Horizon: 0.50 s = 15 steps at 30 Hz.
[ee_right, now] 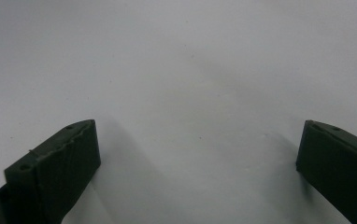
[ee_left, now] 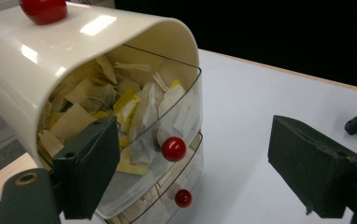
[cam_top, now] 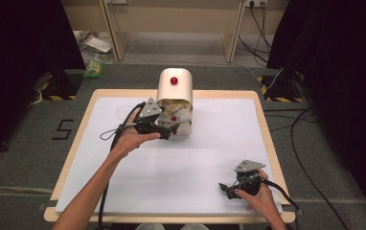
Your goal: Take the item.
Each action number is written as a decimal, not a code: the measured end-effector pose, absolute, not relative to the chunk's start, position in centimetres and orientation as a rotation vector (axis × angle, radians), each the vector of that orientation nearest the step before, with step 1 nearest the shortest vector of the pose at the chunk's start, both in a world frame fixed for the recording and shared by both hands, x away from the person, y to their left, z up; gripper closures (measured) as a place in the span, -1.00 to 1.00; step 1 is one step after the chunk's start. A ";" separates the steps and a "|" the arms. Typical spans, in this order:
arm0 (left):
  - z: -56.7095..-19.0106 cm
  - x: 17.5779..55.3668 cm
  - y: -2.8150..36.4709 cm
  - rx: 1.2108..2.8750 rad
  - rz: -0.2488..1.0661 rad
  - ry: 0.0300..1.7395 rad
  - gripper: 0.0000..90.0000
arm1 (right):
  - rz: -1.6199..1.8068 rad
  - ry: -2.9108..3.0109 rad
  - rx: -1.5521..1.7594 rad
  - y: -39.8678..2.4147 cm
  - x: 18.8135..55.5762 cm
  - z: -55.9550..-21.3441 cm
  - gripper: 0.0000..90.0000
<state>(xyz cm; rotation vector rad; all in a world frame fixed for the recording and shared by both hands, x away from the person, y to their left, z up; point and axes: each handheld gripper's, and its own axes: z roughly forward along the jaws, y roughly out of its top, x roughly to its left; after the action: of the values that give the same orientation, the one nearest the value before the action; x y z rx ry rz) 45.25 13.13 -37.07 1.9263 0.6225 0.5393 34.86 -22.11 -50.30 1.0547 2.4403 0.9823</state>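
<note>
Black fingers (ee_left: 88,172) of the left gripper (cam_top: 164,129) stand wide apart and released, nothing between them, just in front of the cream tea-bag dispenser (cam_top: 175,98), which sits on the counter (cam_top: 210,158) toward its far edge. One finger overlaps the upper clear drawer (ee_left: 167,126), which stands pulled out a little from the dispenser's shell and is stuffed with tea bags (ee_left: 120,100); whether it touches the drawer I cannot tell. Below the dispenser's upper drawer sits a lower drawer (ee_left: 160,207), each with its own red knob (ee_left: 174,149).

Judging from this, the risk is a finger nudging the clear front instead of straddling the knob, which could push the light dispenser back across the counter or tip it. Closing on the lower knob (ee_left: 183,198) by mistake is also possible, since the two sit close together. A drawer pulled out too fast might spill bags.

Well away from the dispenser, at the counter's near right corner, the right gripper (cam_top: 231,188) rests with its fingers (ee_right: 60,163) also spread and empty, lending no steadying support
</note>
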 end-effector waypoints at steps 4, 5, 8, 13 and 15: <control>-37.0 46.1 12.5 1.953 0.547 0.620 -0.63 | 0.983 2.440 1.055 -22.1 34.9 -50.3 -1.00; -37.1 46.3 12.5 1.963 0.554 0.621 -0.63 | 0.983 2.440 1.054 -22.1 34.9 -50.3 -0.99; -37.3 46.6 12.4 1.968 0.546 0.634 -0.63 | 0.983 2.440 1.055 -22.1 34.9 -50.3 -0.99; -37.7 47.0 12.4 1.988 0.535 0.645 -0.63 | 0.982 2.440 1.054 -22.1 34.9 -50.3 -1.00; -37.7 47.0 12.4 1.990 0.529 0.647 -0.63 | 0.982 2.440 1.053 -22.1 34.9 -50.3 -0.99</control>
<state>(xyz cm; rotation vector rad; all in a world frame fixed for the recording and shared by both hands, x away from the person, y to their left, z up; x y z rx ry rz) 46.99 12.44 -37.66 1.9901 0.6469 0.5286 34.86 -22.11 -50.30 1.0535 2.4397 0.9822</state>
